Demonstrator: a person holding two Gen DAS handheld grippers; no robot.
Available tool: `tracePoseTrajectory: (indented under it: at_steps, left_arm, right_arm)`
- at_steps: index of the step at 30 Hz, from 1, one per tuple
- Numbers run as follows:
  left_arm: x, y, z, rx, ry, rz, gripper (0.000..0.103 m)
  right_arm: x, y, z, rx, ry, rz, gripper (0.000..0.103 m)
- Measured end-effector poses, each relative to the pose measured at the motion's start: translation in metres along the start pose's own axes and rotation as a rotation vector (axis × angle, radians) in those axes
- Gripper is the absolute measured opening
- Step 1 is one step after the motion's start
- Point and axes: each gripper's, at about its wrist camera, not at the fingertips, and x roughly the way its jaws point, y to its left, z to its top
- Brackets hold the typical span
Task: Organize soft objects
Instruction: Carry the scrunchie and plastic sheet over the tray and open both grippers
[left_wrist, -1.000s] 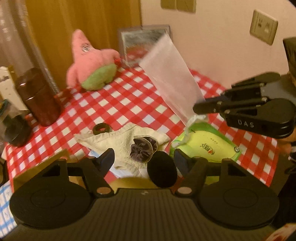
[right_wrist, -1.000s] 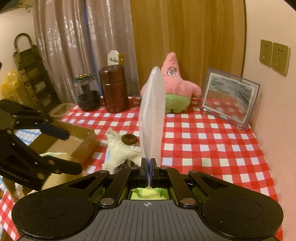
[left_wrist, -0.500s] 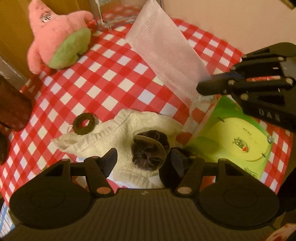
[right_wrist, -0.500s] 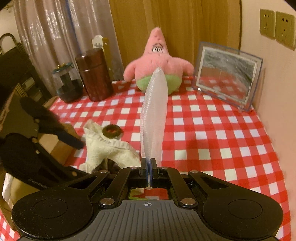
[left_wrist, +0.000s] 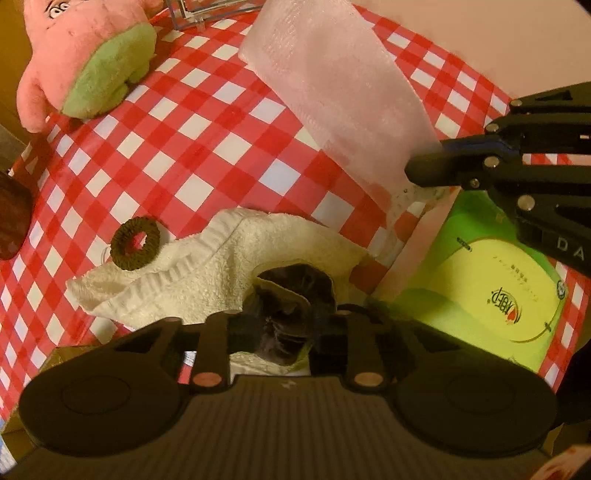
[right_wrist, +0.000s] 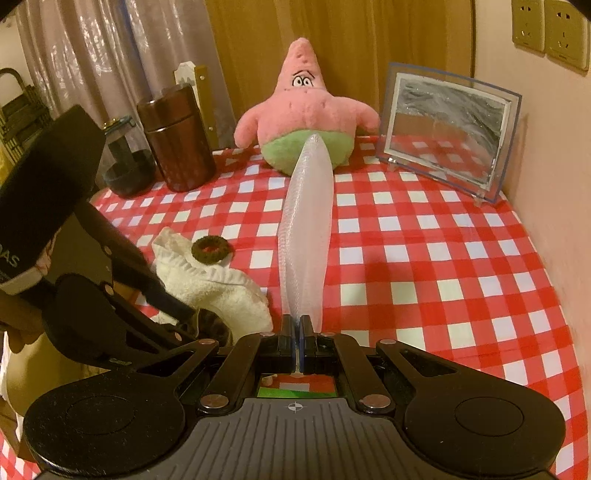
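1. A table under a red-and-white checked cloth (right_wrist: 424, 258) stands against a cream wall, with curtains at the back.
2. A pink star-shaped plush toy (right_wrist: 306, 110) with green shorts sits upright at the far edge, between a brown canister (right_wrist: 177, 144) and a clear-framed picture (right_wrist: 447, 129).
3. The right gripper (right_wrist: 300, 334), its jaws pressed together, pinches the near end of a translucent bubble-wrap bag (right_wrist: 306, 221), which sticks out edge-on toward the plush toy; the left wrist view shows the same bag (left_wrist: 340, 96) as a broad sheet above the cloth.
4. A green and yellow packet (left_wrist: 491, 291) lies flat below the right gripper (left_wrist: 417, 171), near the table's front edge.
5. A cream towel (left_wrist: 221, 269) lies crumpled on the cloth, just left of the packet.
6. The left gripper (left_wrist: 284, 325) has its jaws narrowed around a dark scrunchie (left_wrist: 291, 295) that rests on the towel's near side; the fingers sit on both sides, but firm contact cannot be confirmed.
7. A small brown hair tie (left_wrist: 135, 243) lies at the towel's far edge, partly overlapping it.
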Motion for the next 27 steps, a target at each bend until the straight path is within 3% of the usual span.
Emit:
tracePoseTrajectory:
  at_steps: [9,15,22,27]
  left_arm:
    - [-0.064,0.026,-0.022,-0.139,-0.185,0.023,0.013]
    - [-0.125,0.045,-0.056,-0.242,-0.307,0.076,0.013]
    - [-0.187,0.075,-0.128,-0.377,-0.372,0.187,0.013]
    - [-0.211,0.093,-0.191,-0.467,-0.372,0.247,0.013]
  right_arm:
    - [-0.015,0.008,0.007,0.008,-0.055,0.014,0.002]
    - [-0.037,0.031,0.022,0.015,-0.151,0.055,0.002]
    - [-0.063,0.091,0.038,-0.017,-0.268,0.202,0.002]
    - [-0.068,0.150,0.036,-0.071,-0.252,0.353,0.002]
